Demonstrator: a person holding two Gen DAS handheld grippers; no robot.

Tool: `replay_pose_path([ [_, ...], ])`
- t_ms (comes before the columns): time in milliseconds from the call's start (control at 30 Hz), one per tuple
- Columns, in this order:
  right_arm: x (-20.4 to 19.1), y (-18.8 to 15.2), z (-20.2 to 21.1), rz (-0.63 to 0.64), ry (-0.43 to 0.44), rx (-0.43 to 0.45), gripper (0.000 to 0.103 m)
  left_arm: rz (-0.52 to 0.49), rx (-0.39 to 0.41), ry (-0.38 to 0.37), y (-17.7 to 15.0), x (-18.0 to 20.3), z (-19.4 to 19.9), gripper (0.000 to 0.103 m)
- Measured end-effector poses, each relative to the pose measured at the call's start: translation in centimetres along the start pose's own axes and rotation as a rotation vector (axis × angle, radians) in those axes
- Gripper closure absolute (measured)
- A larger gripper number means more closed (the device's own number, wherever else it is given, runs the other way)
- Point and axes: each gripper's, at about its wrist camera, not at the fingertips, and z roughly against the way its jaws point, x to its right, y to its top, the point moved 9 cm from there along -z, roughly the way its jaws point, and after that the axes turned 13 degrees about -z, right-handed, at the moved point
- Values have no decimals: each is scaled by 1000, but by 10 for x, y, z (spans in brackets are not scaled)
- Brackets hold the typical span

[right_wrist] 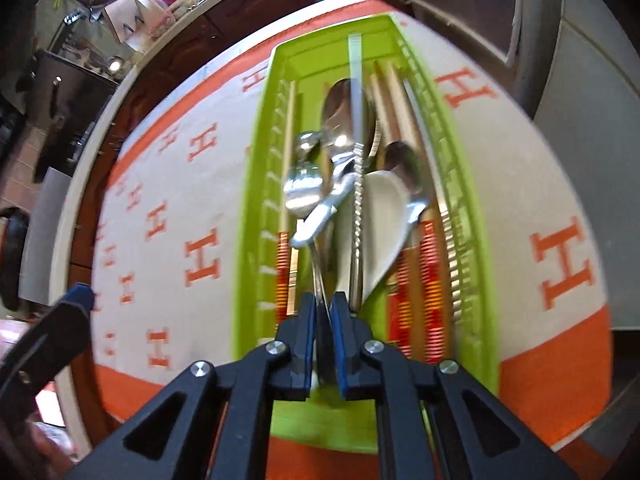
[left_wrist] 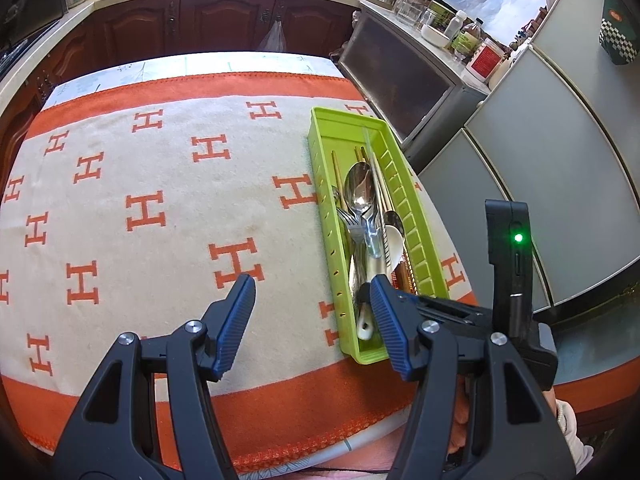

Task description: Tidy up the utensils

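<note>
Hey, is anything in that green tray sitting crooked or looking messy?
Yes. In the green tray, the spoons, fork and chopsticks lie heaped together, not sorted. The large metal spoon rests on top of the others, and the white spoon lies tilted across them. Nothing looks spilled or broken.

Dark wood cabinets (left_wrist: pixel 224 20), grey fridge (left_wrist: pixel 560 184), cluttered counter (left_wrist: pixel 448 32).
</note>
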Motion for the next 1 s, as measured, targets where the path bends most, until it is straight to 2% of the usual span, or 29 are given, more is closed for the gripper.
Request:
replay_pose_path([
  [133, 3, 0, 3, 7, 3, -21, 93, 0, -1, -1, 0, 0, -1, 46],
  [233, 1, 4, 15, -19, 70, -28, 93, -4, 1, -4, 0, 2, -1, 46],
  [433, -11, 38, 36, -41, 136, 37, 93, 1, 7, -8, 4, 0, -2, 46],
  [533, -21, 54, 30, -31, 153, 20, 93, 9, 8, 6, 10, -4, -4, 46],
  [667, -29, 63, 8, -17, 151, -56, 93, 35, 20, 33, 22, -15, -6, 46],
  [767, -26, 61, -8, -11, 113, -108, 93, 51, 23, 35, 26, -20, -8, 46],
  [867, -12, 61, -11, -9, 62, -99, 93, 59, 13, 35, 25, -22, -12, 46],
  [1000, 6, 61, -9, -37, 87, -113, 100, 68, -10, 28, 22, -23, -23, 46],
])
